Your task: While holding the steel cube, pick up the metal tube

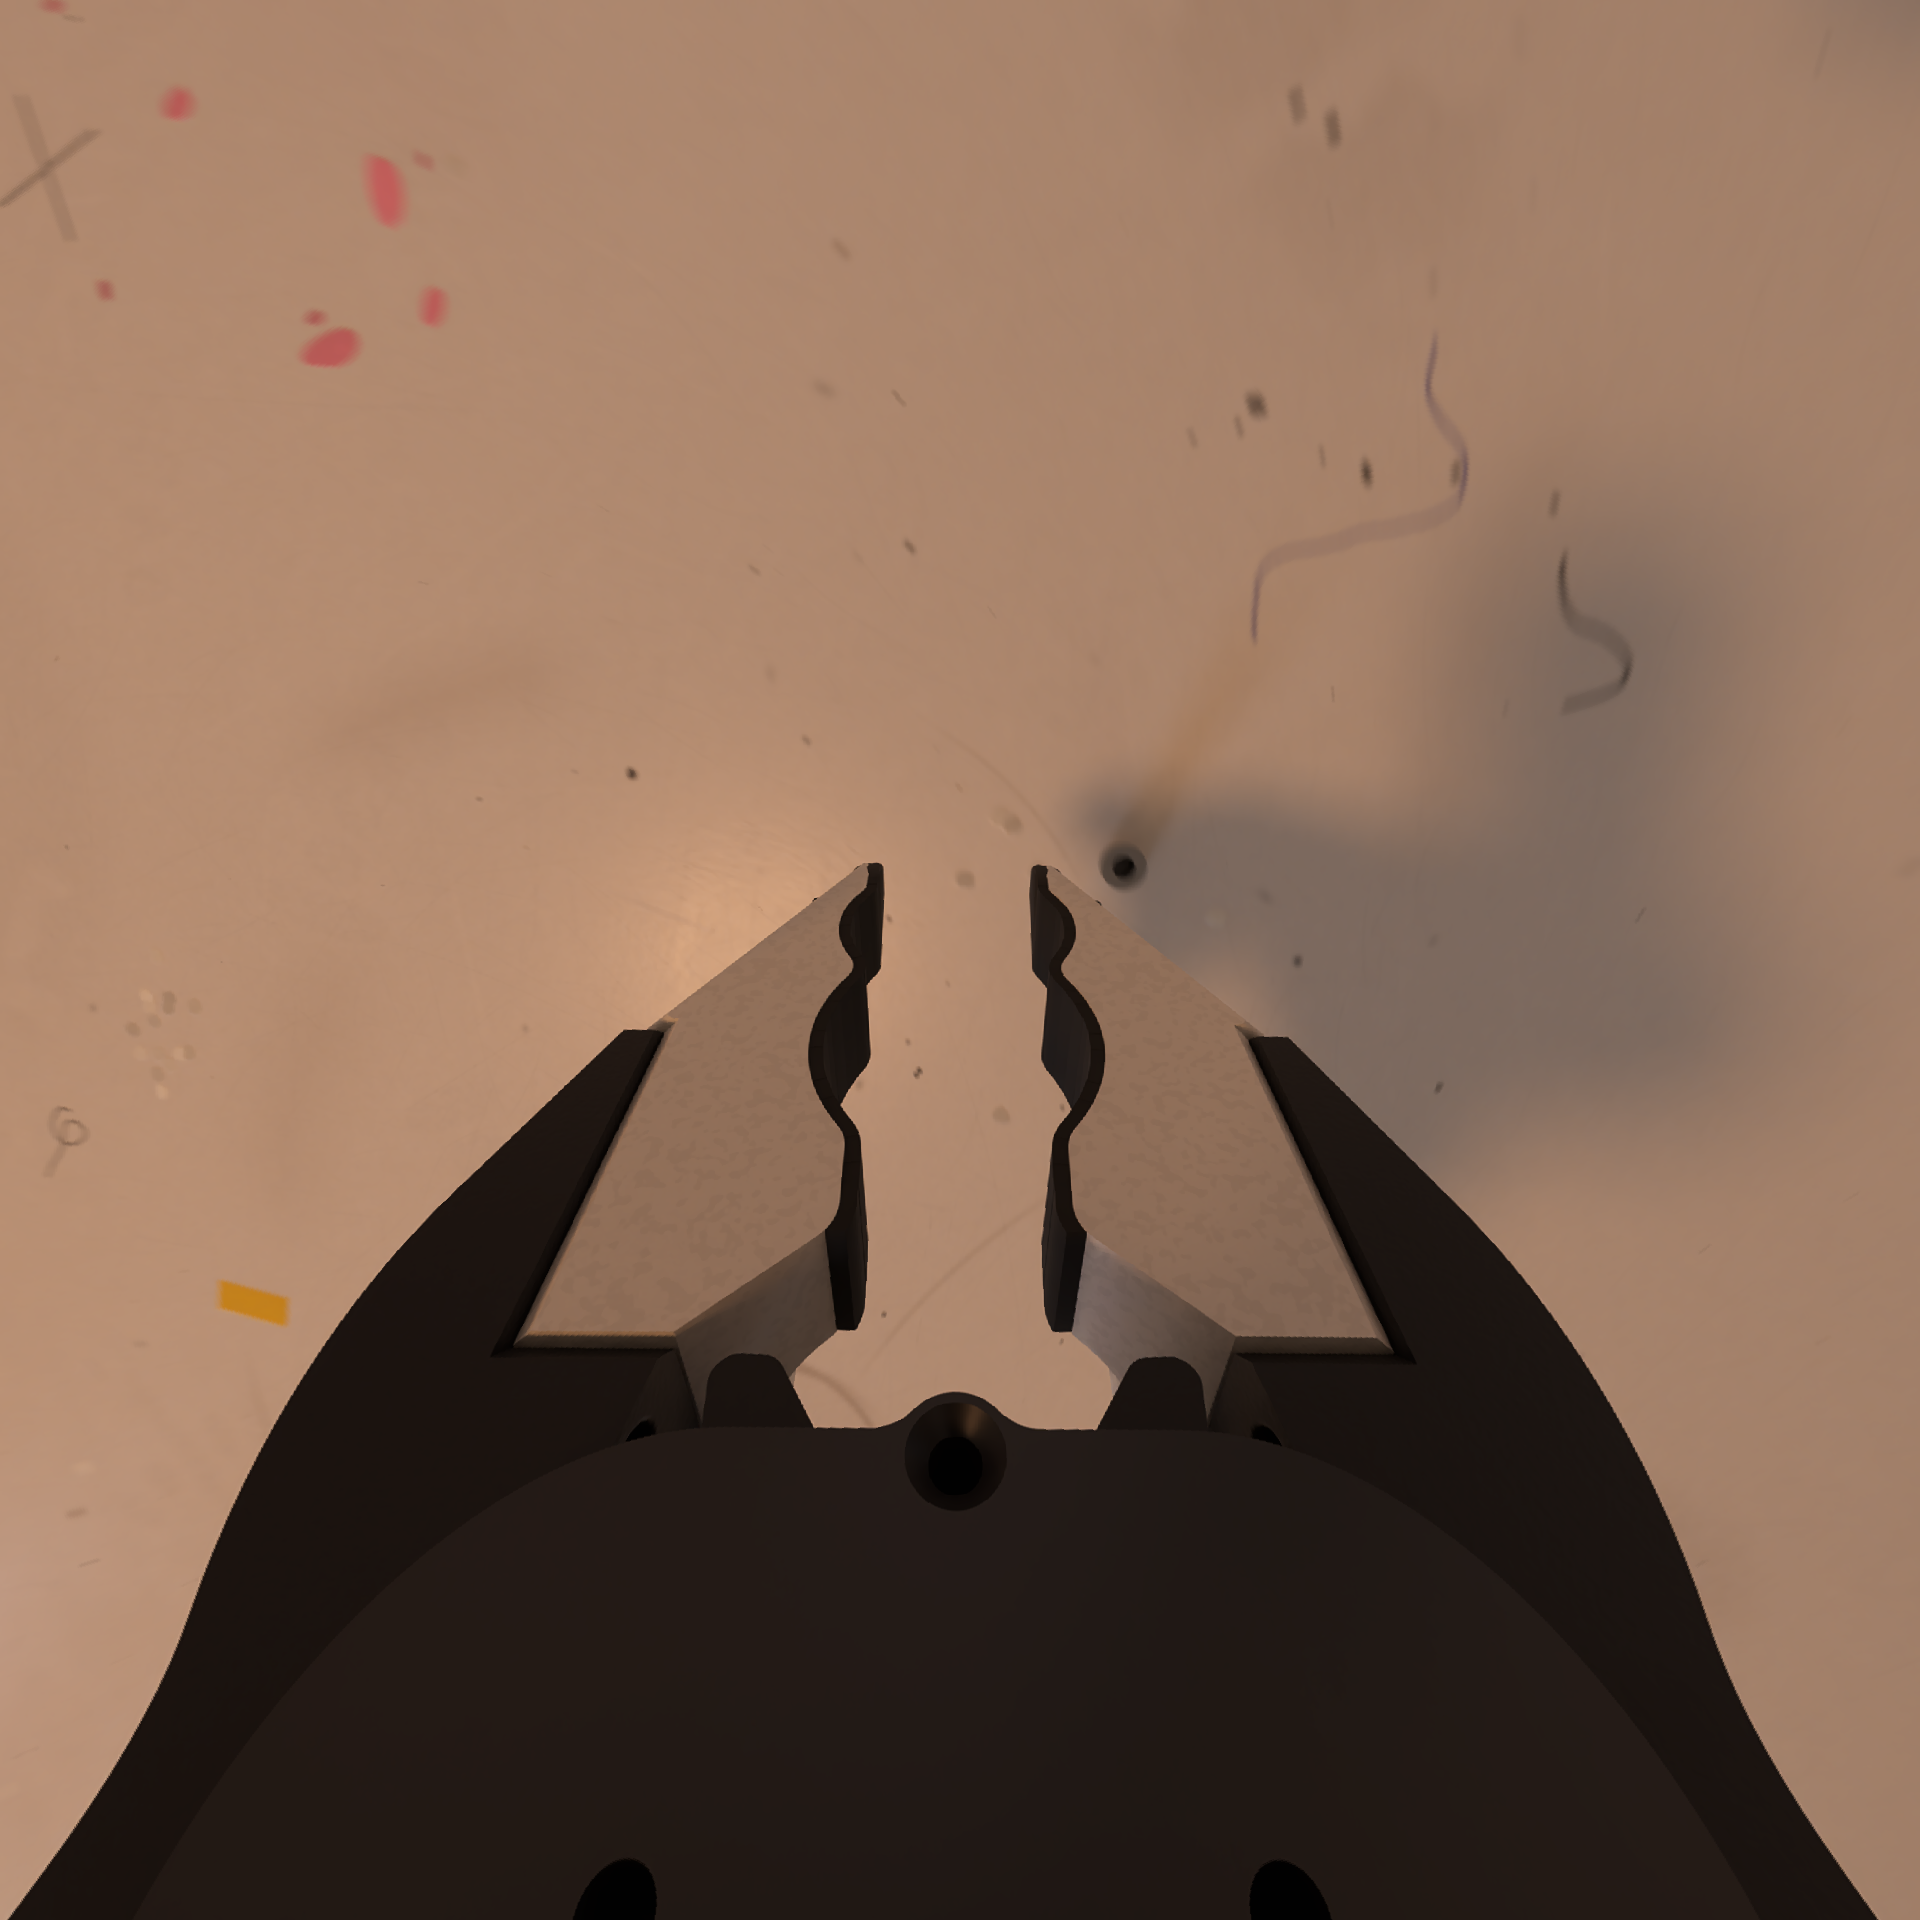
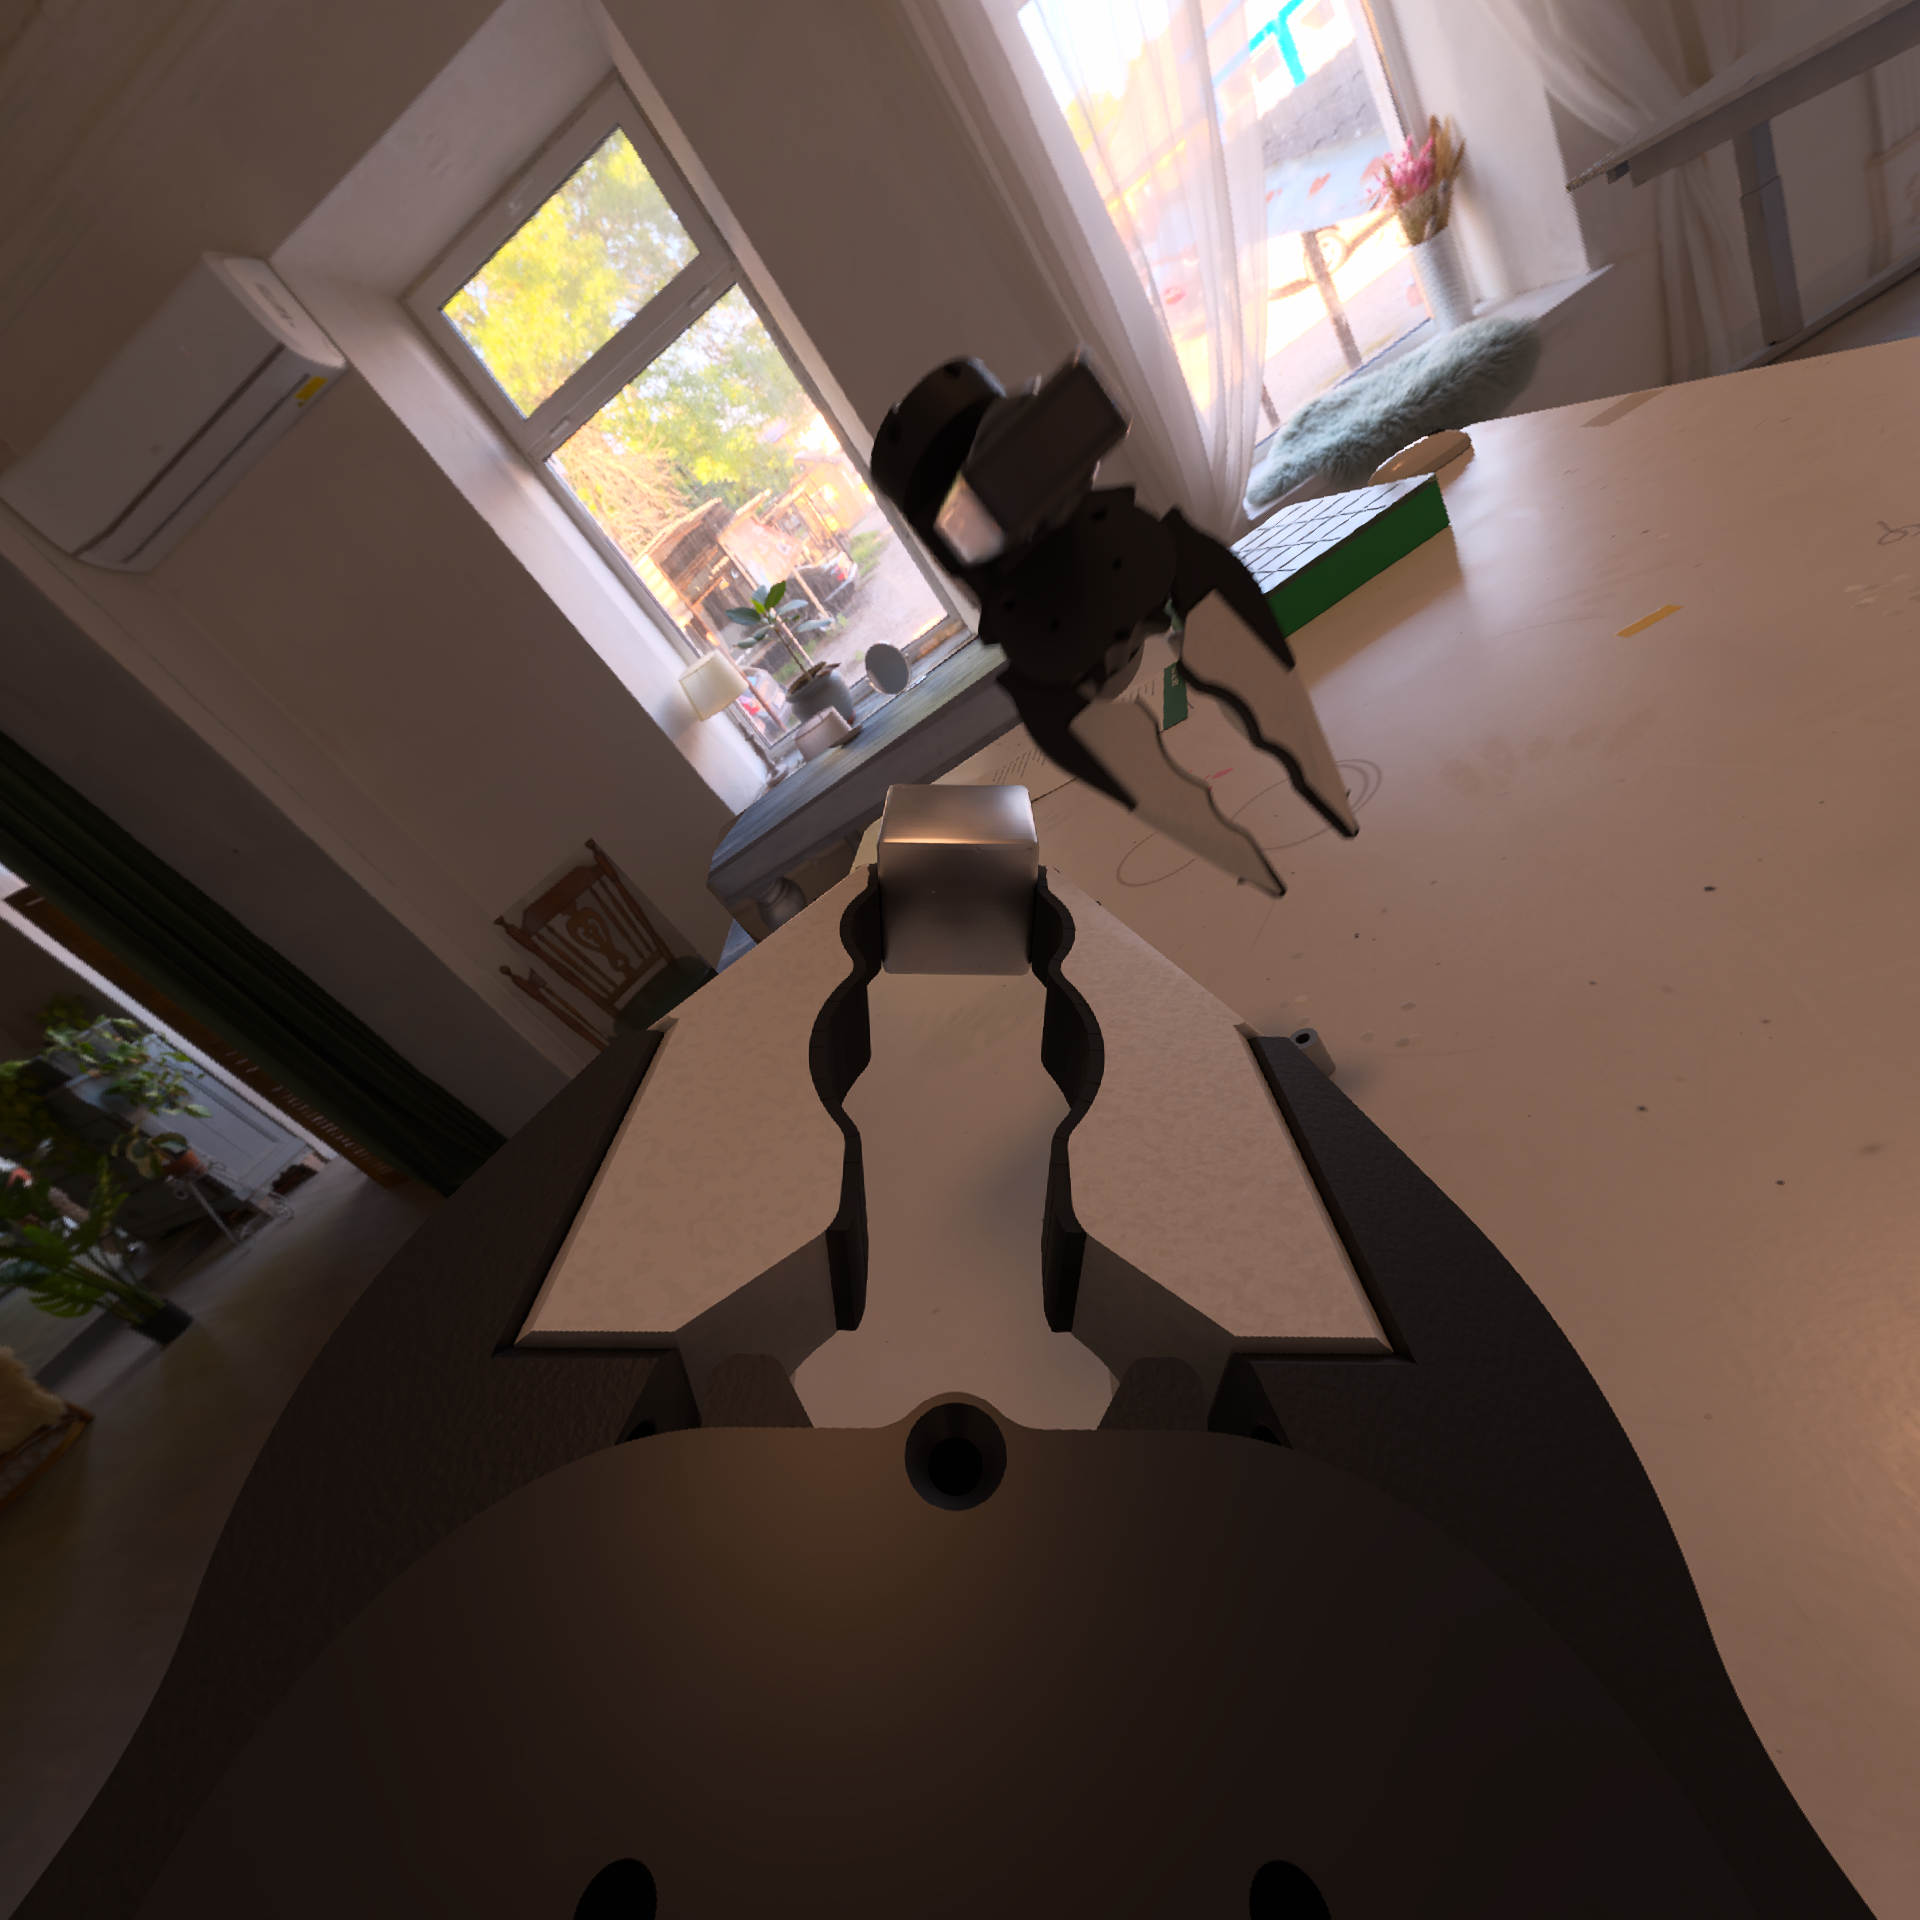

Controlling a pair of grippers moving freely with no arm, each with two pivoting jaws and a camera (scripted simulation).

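The right tool [image 2: 956,914] grips the steel cube [image 2: 956,878] at its tips. The left tool [image 1: 956,894] hangs open and empty above the desk [image 1: 623,571]. The metal tube [image 1: 1123,864] stands just right of its tips, seen end-on; probably light, stiff and slippery, it is best clamped across its round wall.

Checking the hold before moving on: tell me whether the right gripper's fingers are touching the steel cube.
Touching. The right wrist view shows the steel cube pinched at the tips of the right gripper, both fingers flush on its sides, no gap.
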